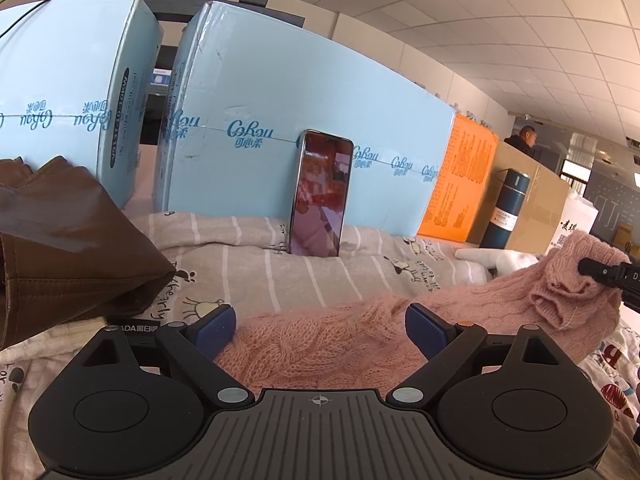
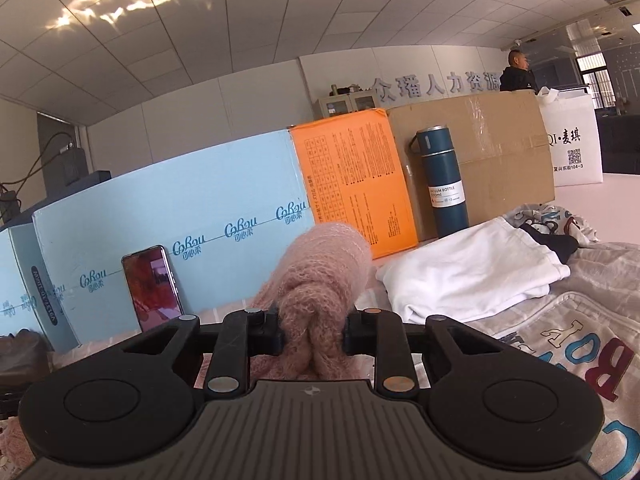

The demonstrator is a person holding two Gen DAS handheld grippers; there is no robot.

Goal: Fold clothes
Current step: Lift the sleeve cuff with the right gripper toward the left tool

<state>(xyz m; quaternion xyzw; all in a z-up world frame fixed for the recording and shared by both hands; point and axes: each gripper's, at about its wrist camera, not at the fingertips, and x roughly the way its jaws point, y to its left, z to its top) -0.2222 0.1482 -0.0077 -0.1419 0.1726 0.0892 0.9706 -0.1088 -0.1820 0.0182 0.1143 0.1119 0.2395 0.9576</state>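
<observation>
Pink sweater (image 2: 320, 276) bunched tight between right claw (image 2: 314, 330) pads.

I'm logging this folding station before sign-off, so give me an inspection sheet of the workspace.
Surface: printed bedsheet, wrinkled.
Job's things: pink sweater lying across the sheet, one end lifted; folded white garment; brown jacket.
Clutter: phone propped against a blue box; orange box; cardboard box; flask; white bag.
Grippers: left gripper open over the sweater; right gripper shut on the sweater.
Cables: black cable on the far wall.
Surroundings: office; a person behind the boxes.
</observation>
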